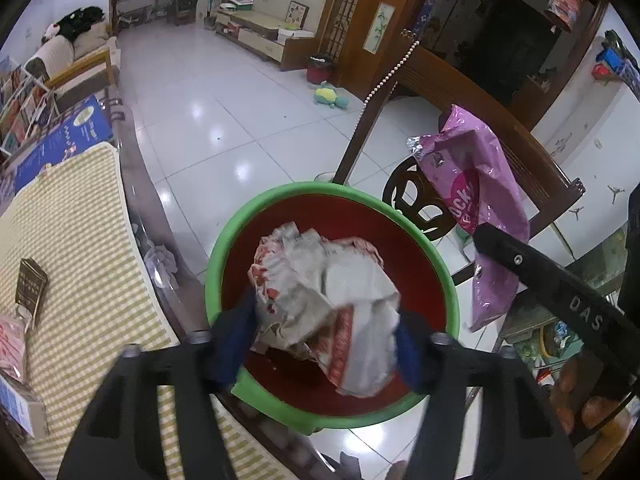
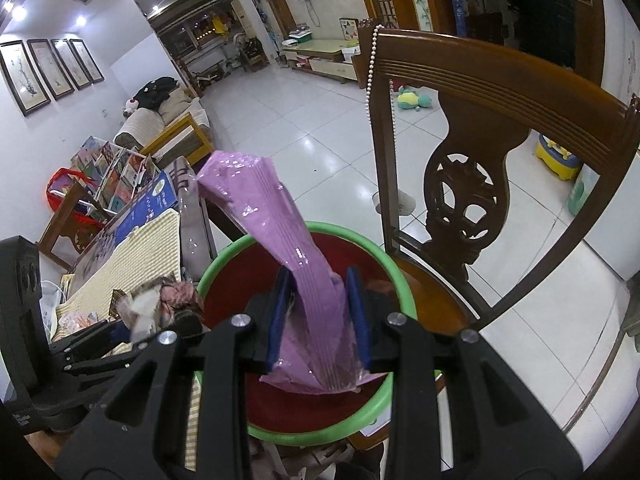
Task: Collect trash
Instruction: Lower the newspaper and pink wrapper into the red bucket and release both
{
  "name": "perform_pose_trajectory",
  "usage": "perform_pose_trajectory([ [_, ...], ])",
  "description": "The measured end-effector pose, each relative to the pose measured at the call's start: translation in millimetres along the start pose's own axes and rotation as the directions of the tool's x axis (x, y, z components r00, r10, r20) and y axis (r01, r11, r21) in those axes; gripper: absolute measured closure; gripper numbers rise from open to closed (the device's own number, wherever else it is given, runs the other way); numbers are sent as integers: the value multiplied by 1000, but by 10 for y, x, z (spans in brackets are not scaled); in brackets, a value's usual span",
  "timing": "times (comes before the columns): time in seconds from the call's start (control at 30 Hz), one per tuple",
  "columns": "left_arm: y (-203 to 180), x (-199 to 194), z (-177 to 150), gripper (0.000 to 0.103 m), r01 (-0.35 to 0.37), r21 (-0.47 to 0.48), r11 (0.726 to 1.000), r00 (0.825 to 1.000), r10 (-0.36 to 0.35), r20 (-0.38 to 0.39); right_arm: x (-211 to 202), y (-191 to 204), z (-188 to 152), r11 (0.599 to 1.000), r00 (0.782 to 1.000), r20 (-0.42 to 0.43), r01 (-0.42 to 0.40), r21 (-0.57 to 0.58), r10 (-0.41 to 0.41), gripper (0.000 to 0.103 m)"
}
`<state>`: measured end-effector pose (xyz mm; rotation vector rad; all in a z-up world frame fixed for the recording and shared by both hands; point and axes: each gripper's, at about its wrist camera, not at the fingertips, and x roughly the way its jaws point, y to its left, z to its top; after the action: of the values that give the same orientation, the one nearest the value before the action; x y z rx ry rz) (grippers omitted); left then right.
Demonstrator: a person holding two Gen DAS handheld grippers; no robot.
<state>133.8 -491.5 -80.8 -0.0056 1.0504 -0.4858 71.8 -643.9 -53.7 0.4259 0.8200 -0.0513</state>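
A bin with a green rim (image 1: 218, 256) and red inside stands on a wooden chair beside the table; it also shows in the right wrist view (image 2: 224, 256). My left gripper (image 1: 326, 332) is shut on a crumpled white and red paper wrapper (image 1: 332, 280) and holds it over the bin's mouth. My right gripper (image 2: 318, 316) is shut on a long pink plastic snack bag (image 2: 276, 224), held over the bin. In the left wrist view the pink bag (image 1: 472, 188) hangs right of the bin, and in the right wrist view the wrapper (image 2: 160, 300) sits left of the bin.
A table with a yellow checked mat (image 1: 80, 240) lies to the left, with a dark packet (image 1: 30, 288) and other packets (image 1: 12, 344) on it. The carved wooden chair back (image 2: 464, 184) rises behind the bin. White tiled floor (image 1: 208, 120) lies beyond.
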Motion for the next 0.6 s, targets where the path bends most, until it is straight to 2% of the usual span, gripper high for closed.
perform_pose_trajectory([
  [0.03, 12, -21, -7, 35, -2, -8, 1000, 1000, 2, 12, -9, 3, -8, 1000, 1000, 4, -2, 5, 2, 54],
  [0.33, 302, -295, -132, 30, -58, -58, 997, 995, 62, 74, -36, 223, -45, 1000, 1000, 11, -21, -18, 21, 52],
  [0.5, 714, -563, -305, 30, -130, -117, 985, 984, 143, 103, 27, 551, -99, 996, 998, -11, -59, -65, 58, 52],
  [0.6, 1093, -748, -490, 30, -194, -181, 964, 971, 215, 106, 98, 809, -153, 991, 996, -32, -89, -95, 87, 48],
])
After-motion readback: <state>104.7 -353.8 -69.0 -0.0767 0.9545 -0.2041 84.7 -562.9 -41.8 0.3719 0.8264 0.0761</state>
